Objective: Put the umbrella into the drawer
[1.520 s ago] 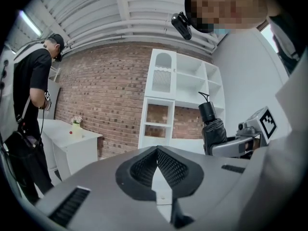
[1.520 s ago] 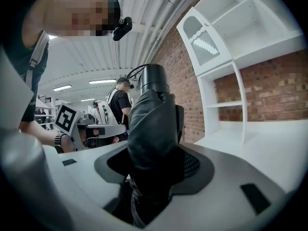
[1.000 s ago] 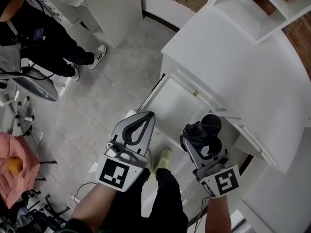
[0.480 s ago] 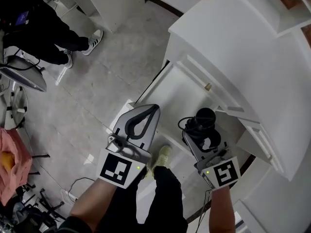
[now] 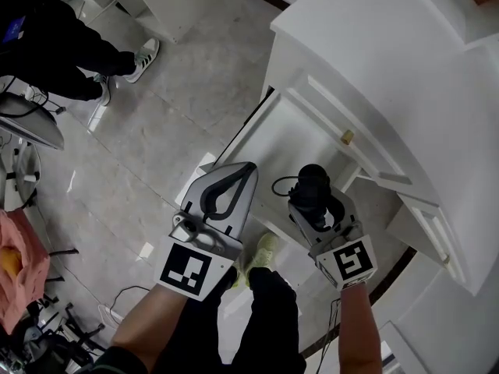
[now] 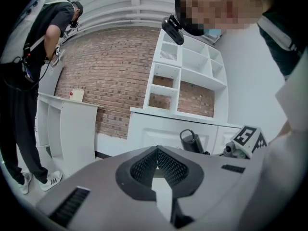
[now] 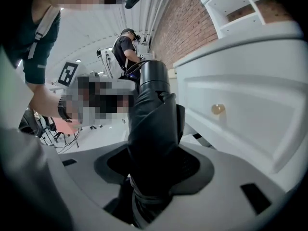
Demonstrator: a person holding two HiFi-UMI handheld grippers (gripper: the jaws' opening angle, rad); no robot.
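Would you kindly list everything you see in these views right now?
umbrella: one, black, folded, clamped in right gripper
drawer: one, white, pulled out of cabinet
cabinet: one, white, right side
knob: one, brass, on cabinet front
bystander: one, dark clothes, upper left
cloth: one, pink, left edge
left gripper: one, grey, shut, empty
right gripper: one, grey, shut on umbrella
shoe: one, yellow-green, between the grippers
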